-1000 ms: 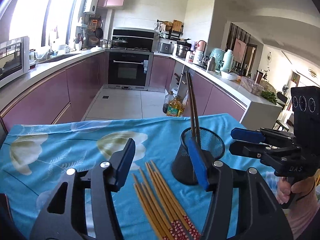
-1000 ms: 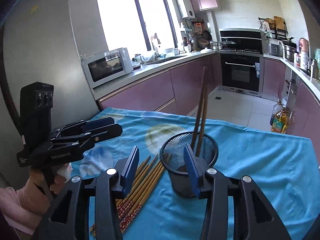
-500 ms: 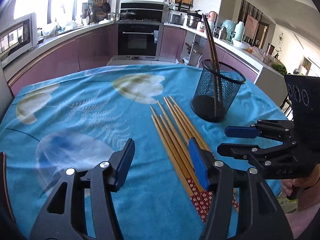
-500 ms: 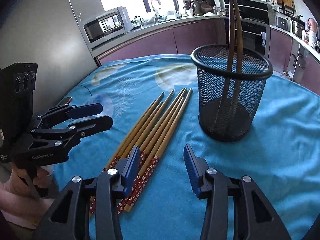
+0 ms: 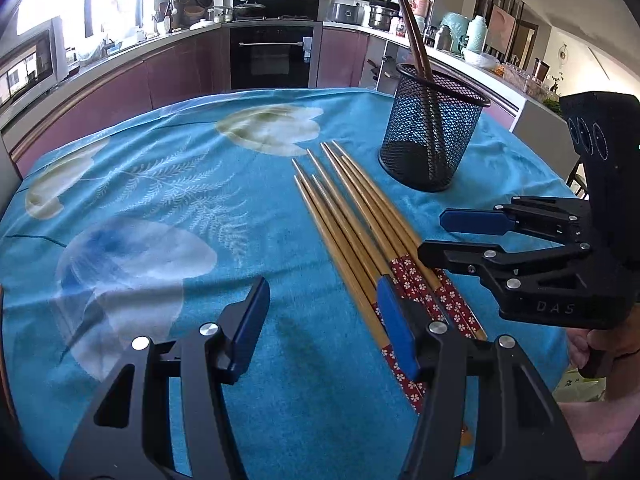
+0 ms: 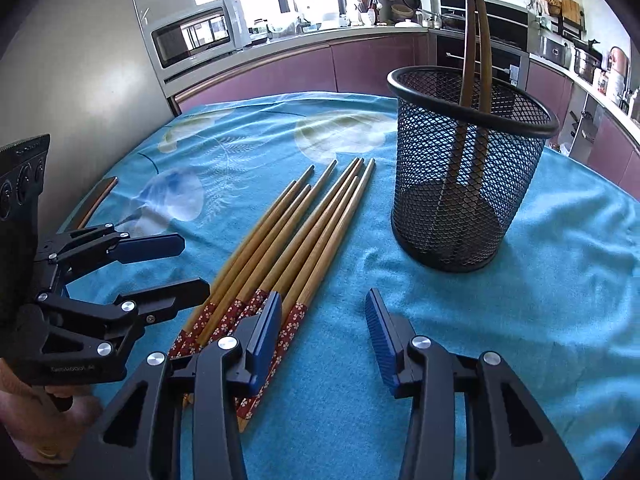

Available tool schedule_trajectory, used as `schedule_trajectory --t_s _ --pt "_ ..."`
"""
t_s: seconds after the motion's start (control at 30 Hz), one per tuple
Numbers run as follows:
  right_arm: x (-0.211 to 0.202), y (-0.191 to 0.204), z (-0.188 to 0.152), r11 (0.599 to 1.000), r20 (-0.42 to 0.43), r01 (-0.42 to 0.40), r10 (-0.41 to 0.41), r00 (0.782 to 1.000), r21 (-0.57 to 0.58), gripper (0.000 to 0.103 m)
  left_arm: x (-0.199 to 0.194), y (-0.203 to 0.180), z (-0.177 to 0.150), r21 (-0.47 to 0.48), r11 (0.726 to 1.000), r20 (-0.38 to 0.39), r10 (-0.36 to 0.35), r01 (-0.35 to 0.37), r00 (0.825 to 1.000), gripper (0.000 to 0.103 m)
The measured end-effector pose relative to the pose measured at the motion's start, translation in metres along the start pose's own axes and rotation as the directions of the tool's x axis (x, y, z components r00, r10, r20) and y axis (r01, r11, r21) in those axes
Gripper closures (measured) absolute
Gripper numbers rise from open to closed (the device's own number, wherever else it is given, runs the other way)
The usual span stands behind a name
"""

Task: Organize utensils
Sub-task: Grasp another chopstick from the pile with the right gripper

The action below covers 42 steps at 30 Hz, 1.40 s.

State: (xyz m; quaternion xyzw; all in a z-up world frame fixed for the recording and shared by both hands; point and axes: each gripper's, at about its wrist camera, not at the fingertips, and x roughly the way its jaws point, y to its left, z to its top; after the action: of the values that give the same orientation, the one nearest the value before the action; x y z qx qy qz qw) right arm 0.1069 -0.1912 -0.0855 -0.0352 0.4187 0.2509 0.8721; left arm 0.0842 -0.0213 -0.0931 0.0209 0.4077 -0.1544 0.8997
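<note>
Bamboo chopsticks (image 6: 280,244) lay bundled on the blue-clothed surface (image 6: 560,272), just left of the black mesh holder (image 6: 464,184), which held two darker chopsticks (image 6: 474,40) upright. The right gripper (image 6: 324,332) hovered near the holder with jaws apart and empty. The left gripper (image 5: 320,316) hung left of it, jaws apart over the bundle's patterned ends.

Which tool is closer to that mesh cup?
Right. The right tool sits just before the mesh cup; the left tool is farther, beyond the chopsticks.
</note>
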Motion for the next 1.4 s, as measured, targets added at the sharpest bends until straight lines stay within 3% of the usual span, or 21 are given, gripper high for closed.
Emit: schedule_trajectory --t_s 0.4,0.53,0.77,0.97,1.07,1.13,1.2,1.4 --pt "0.0 -0.004 -0.001 1.0 -0.008 0.032 -0.032 0.999 -0.001 0.061 0.009 0.004 -0.001 -0.001 1.0 -0.027 0.01 -0.01 1.0 0.049" --pt "0.0 -0.007 -0.002 0.999 -0.018 0.053 -0.053 0.998 -0.003 0.069 0.01 0.006 -0.001 -0.002 1.0 -0.031 0.012 -0.012 0.999 0.053" --pt "0.005 -0.004 0.002 0.997 -0.023 0.073 -0.074 0.997 -0.025 0.07 0.013 0.009 0.003 -0.006 1.0 -0.039 0.017 -0.017 0.999 0.056" --pt "0.017 -0.002 0.016 0.995 -0.019 0.091 -0.091 0.996 -0.032 0.073 0.023 0.011 0.014 -0.007 1.0 -0.049 0.029 -0.029 0.998 0.071" --pt "0.02 -0.002 0.02 0.995 -0.018 0.093 -0.093 0.995 -0.022 0.078 0.028 0.011 0.019 -0.01 0.999 -0.053 0.031 -0.031 0.998 0.08" --pt "0.02 -0.004 0.02 0.996 -0.015 0.09 -0.09 0.996 -0.008 0.087 0.03 0.011 0.021 -0.02 0.999 -0.054 0.031 -0.032 0.998 0.087" --pt "0.019 -0.008 0.02 0.996 -0.01 0.083 -0.083 0.997 0.015 0.095 0.03 0.012 0.021 -0.03 0.999 -0.052 0.029 -0.03 0.998 0.089" --pt "0.008 -0.019 0.017 0.995 0.029 0.068 -0.07 0.997 0.08 0.097 0.028 0.014 0.02 -0.073 0.997 -0.037 0.029 -0.032 0.999 0.095"
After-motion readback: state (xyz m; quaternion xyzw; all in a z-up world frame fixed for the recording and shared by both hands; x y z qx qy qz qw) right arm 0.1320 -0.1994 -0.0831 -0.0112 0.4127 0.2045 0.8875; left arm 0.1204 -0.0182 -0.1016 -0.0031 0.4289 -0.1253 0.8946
